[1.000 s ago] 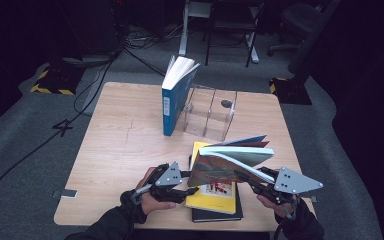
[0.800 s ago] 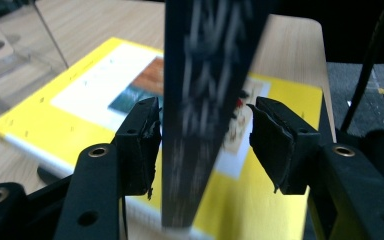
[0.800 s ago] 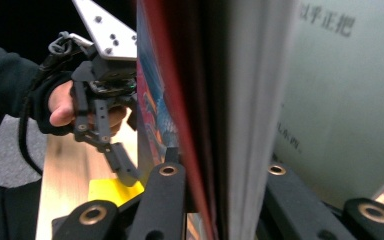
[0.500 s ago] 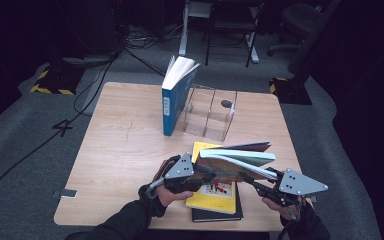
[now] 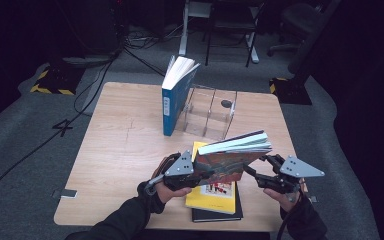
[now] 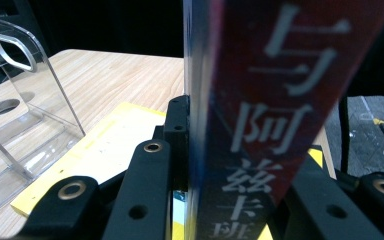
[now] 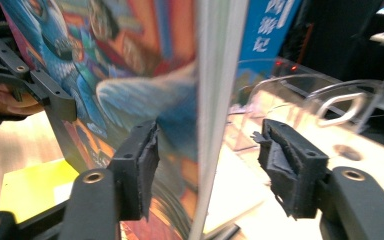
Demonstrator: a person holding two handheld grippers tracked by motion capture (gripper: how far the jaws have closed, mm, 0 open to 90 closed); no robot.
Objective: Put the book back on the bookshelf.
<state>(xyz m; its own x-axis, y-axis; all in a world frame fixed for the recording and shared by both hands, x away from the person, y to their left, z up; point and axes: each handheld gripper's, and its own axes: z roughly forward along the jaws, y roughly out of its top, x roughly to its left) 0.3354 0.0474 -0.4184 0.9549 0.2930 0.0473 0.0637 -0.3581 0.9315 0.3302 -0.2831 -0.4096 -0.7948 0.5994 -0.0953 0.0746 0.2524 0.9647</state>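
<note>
A colourful-covered book (image 5: pixel 232 157) hangs tilted above the table's near edge. My left gripper (image 5: pixel 200 176) is shut on its spine end; its jaws have just been closing, and the red spine with white characters (image 6: pixel 260 115) stands clamped between them in the left gripper view (image 6: pixel 235 150). My right gripper (image 5: pixel 252 172) is open at the book's right end, its jaws having just opened. In the right gripper view (image 7: pixel 212 155) the page edge (image 7: pixel 215 100) stands between the pads, and the right pad (image 7: pixel 285 160) is well clear of it.
A yellow book (image 5: pixel 212 192) lies on a black one (image 5: pixel 215 215) under the held book. Farther back a blue book (image 5: pixel 175 97) leans against a clear acrylic rack (image 5: pixel 207 112). The wooden table (image 5: pixel 120 145) has bare room at left.
The left gripper moved in and closed on the book's spine end. The right gripper opened, let go of the book and dropped back slightly. The book now stands steeper.
</note>
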